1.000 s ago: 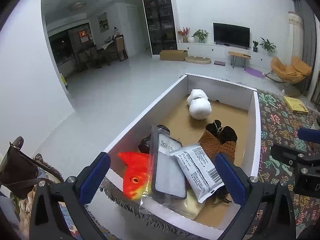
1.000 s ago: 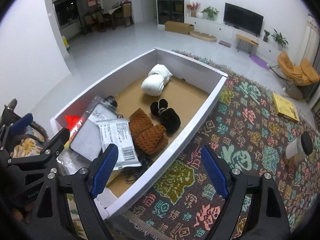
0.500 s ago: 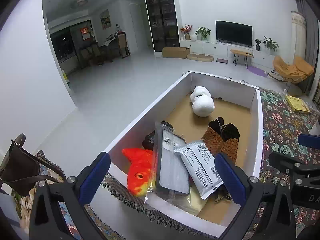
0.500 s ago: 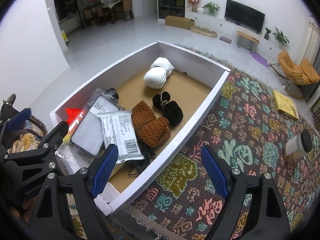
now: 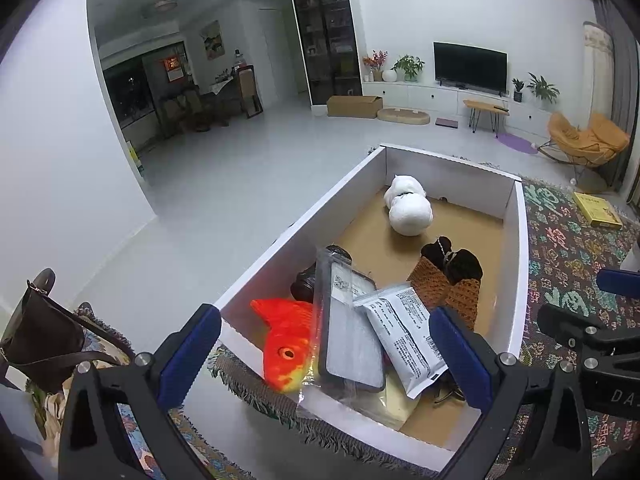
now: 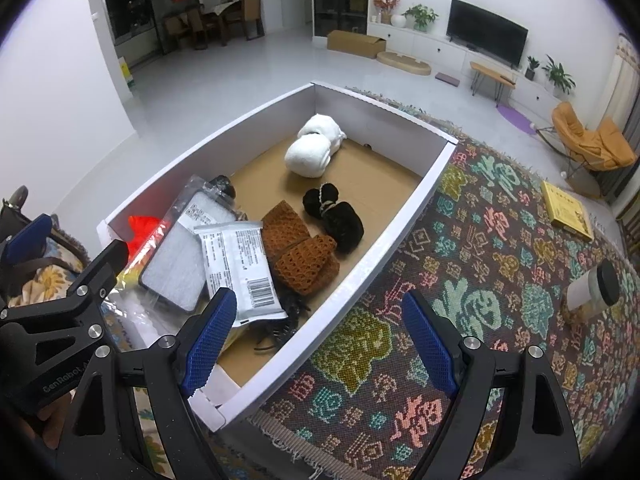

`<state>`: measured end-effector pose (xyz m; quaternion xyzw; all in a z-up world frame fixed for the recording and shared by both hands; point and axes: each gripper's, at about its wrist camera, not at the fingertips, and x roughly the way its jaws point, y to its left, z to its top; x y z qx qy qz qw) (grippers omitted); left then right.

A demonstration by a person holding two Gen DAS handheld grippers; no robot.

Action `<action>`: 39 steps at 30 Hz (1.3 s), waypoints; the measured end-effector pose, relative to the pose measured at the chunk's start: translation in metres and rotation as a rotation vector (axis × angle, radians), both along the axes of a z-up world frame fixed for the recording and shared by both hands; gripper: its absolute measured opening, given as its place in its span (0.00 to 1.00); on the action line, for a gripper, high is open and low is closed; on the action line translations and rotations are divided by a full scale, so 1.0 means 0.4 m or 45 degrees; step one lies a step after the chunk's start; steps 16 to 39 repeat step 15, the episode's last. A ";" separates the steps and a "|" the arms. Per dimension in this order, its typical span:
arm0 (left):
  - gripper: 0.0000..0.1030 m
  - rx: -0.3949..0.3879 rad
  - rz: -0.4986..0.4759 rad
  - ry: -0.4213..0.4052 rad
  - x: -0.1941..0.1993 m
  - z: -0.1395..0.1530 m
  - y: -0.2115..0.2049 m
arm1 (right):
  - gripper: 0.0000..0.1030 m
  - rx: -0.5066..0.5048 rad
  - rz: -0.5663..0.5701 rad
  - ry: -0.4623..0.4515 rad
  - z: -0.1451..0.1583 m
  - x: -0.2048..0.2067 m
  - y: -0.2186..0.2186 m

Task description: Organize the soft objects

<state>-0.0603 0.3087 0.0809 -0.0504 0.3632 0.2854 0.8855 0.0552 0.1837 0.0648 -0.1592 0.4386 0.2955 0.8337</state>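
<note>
**Both tongs apart, soft items in box**

Rug (image 6: 500, 280) covers the worktop; box (image 6: 404, 224) sits on it at the left edge. Inside the box: white bundle (image 6: 310, 152) at the far end, brown knit (image 6: 298, 254) mid-floor touching black bundle (image 6: 334, 216), orange fish (image 5: 286, 344) draped over the near corner wall under a clear sleeve (image 5: 348, 332) and white packet (image 6: 240, 266). Left tongs (image 5: 324, 360) apart, empty, above the box's near end. Right tongs (image 6: 316, 344) apart, empty, above the box's long wall. Jar (image 6: 592, 290) and yellow book (image 6: 566, 210) lie on the rug, well apart from the box.
</note>
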 end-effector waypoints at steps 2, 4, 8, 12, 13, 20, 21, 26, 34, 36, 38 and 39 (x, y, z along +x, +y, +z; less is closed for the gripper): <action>1.00 -0.001 0.002 0.001 -0.001 0.000 0.000 | 0.84 0.003 0.001 0.001 0.000 0.000 0.000; 1.00 0.000 0.003 0.003 0.000 -0.001 0.000 | 0.84 -0.001 0.003 0.001 -0.001 0.000 0.001; 1.00 -0.005 -0.002 0.004 -0.002 -0.003 0.002 | 0.84 -0.004 0.003 -0.002 -0.003 -0.002 0.003; 1.00 -0.095 -0.048 -0.037 -0.014 -0.005 0.010 | 0.84 -0.001 -0.004 -0.006 -0.007 -0.004 -0.002; 1.00 -0.110 -0.059 -0.048 -0.018 -0.006 0.011 | 0.84 0.010 -0.006 -0.007 -0.007 -0.005 -0.007; 1.00 -0.098 -0.074 -0.059 -0.019 -0.006 0.004 | 0.84 0.037 -0.017 -0.013 -0.007 -0.006 -0.024; 1.00 -0.098 -0.074 -0.059 -0.019 -0.006 0.004 | 0.84 0.037 -0.017 -0.013 -0.007 -0.006 -0.024; 1.00 -0.098 -0.074 -0.059 -0.019 -0.006 0.004 | 0.84 0.037 -0.017 -0.013 -0.007 -0.006 -0.024; 1.00 -0.098 -0.074 -0.059 -0.019 -0.006 0.004 | 0.84 0.037 -0.017 -0.013 -0.007 -0.006 -0.024; 1.00 -0.098 -0.074 -0.059 -0.019 -0.006 0.004 | 0.84 0.037 -0.017 -0.013 -0.007 -0.006 -0.024; 1.00 -0.098 -0.074 -0.059 -0.019 -0.006 0.004 | 0.84 0.037 -0.017 -0.013 -0.007 -0.006 -0.024; 1.00 -0.098 -0.074 -0.059 -0.019 -0.006 0.004 | 0.84 0.037 -0.017 -0.013 -0.007 -0.006 -0.024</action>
